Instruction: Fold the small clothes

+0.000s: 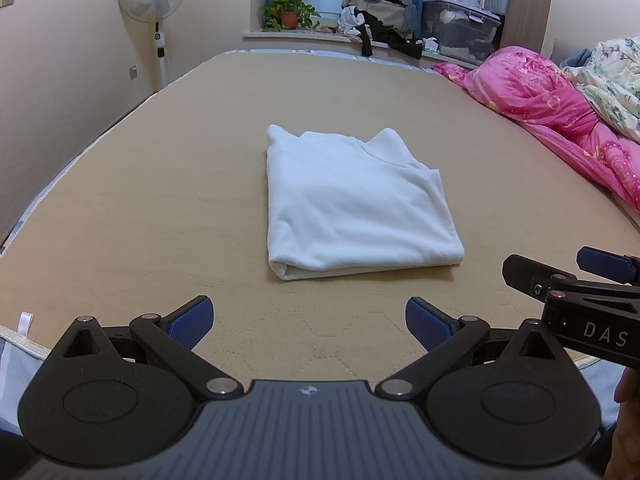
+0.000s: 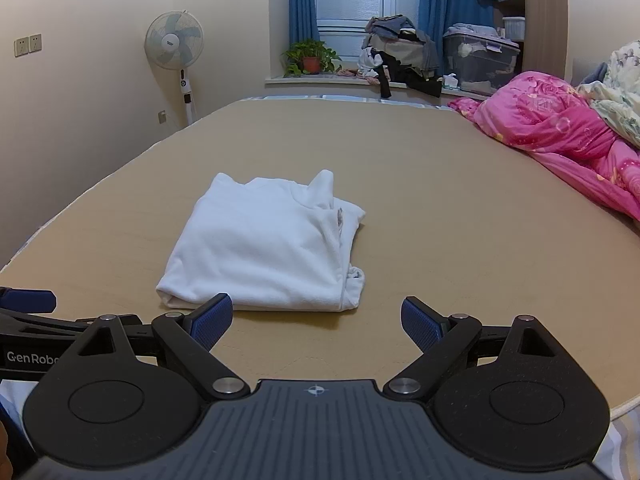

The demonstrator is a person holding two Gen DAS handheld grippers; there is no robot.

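While folded, white shirt lies collar away, lengthwise | left gripper, right gripper fingers spread, empty

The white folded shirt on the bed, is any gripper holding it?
No. The white folded cloth shirt lies free on the tan mattress; the left gripper and right gripper are both open and empty.

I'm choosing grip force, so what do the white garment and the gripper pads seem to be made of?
White garment: apparently soft knit or fleece, matte, slightly fuzzy, with rounded folds. Left gripper pads: likely blue rubber, with a fine dotted texture.
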